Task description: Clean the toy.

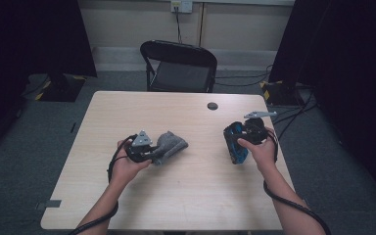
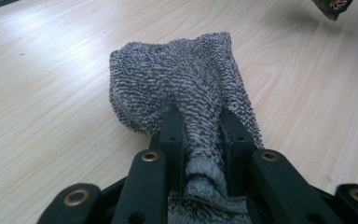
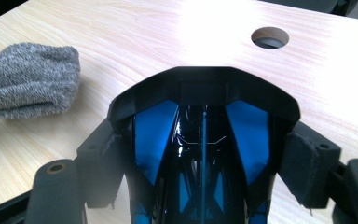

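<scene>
Left gripper [image 2: 200, 140] clamps grey sock [image 2: 186, 79], cuff hidden between jaws. Right gripper [image 3: 205, 154] grips black-blue shoe [image 3: 203, 126]; lower part cut off.

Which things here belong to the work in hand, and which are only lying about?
In the work:
- grey sock, pinched in the left tongs
- black and blue shoe, gripped across its width by the right tongs

Only lying about:
- folding chair behind the table
- round cable hole in the tabletop
- wall socket
</scene>
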`<move>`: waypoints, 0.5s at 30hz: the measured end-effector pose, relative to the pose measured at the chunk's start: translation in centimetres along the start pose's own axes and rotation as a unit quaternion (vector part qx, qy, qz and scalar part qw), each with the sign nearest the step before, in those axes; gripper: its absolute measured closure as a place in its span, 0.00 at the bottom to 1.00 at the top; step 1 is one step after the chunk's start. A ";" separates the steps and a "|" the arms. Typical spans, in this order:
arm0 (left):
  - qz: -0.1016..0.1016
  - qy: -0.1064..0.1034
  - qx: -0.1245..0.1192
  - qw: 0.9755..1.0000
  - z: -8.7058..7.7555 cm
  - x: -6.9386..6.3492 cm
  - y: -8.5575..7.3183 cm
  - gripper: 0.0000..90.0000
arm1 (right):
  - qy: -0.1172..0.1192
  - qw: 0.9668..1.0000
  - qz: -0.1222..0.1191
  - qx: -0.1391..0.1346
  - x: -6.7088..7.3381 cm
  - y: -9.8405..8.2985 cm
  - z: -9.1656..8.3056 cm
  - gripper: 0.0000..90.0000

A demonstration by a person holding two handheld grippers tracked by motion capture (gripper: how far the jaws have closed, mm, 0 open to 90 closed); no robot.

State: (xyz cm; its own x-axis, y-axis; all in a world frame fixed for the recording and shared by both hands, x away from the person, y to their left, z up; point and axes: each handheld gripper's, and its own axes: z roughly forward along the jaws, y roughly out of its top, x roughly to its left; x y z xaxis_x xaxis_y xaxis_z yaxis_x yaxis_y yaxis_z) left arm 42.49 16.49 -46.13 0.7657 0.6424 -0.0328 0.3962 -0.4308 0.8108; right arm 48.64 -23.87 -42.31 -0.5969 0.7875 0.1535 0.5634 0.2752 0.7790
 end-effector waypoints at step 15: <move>-0.009 0.018 -0.003 1.000 -1.1 1.2 -0.9 0.83 | -0.016 1.000 0.006 0.016 -1.1 -0.6 -0.2 0.28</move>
State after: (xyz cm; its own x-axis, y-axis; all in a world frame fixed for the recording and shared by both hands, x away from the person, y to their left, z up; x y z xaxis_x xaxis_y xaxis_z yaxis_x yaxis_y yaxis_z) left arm 42.47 18.32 -46.22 0.7401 0.6720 -0.0269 0.4068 -0.4155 0.8136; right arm 48.84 -24.97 -42.85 -0.5713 0.8081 0.1436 0.5889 0.2817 0.7575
